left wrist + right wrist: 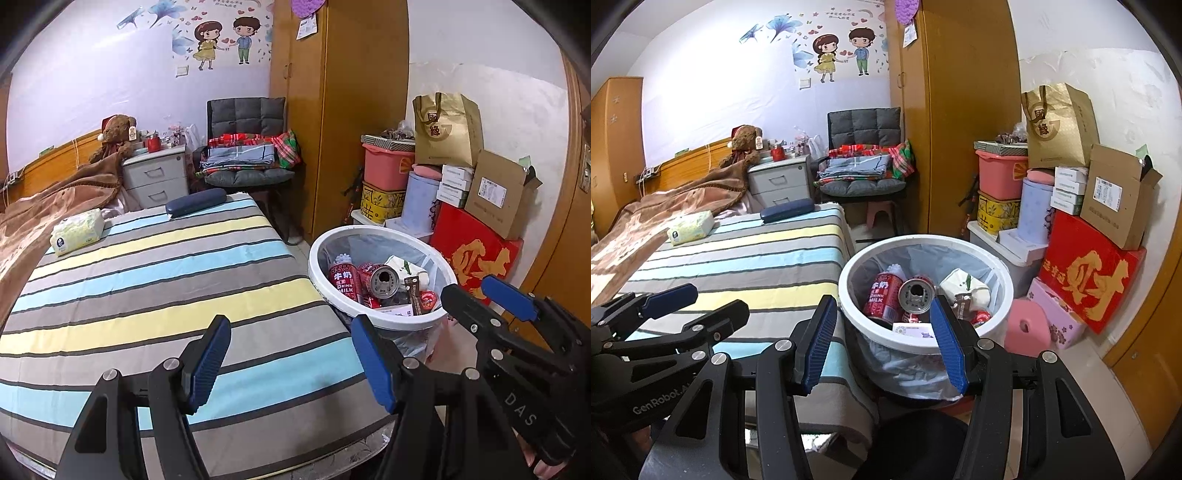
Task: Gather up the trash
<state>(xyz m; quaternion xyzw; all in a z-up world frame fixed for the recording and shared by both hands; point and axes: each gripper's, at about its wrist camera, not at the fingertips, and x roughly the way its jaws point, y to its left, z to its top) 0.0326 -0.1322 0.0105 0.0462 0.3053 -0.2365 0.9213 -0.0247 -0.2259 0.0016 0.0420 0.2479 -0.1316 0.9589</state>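
A white-rimmed trash bin (pixel 314 266) (pixel 846 291) with a plastic liner stands on the floor beside the bed's foot. Inside lie a red milk can (pixel 345 282) (pixel 882 297), an opened drink can (pixel 384 282) (pixel 916 295), a crumpled white carton (pixel 404 267) (pixel 964 286) and other wrappers. My left gripper (pixel 291 362) (pixel 720 297) hovers open over the striped bedsheet (pixel 166 288), nothing between its blue pads. My right gripper (pixel 884 343) (pixel 476 291) is open at the bin's near rim, holding nothing.
A tissue pack (pixel 77 230) (pixel 690 227) and a dark blue case (pixel 195 202) (pixel 786 210) lie on the bed. Stacked boxes, including a red box (pixel 1089 280), line the right wall. A pink stool (pixel 1027 328) sits beside the bin. A chair, nightstand and wardrobe stand behind.
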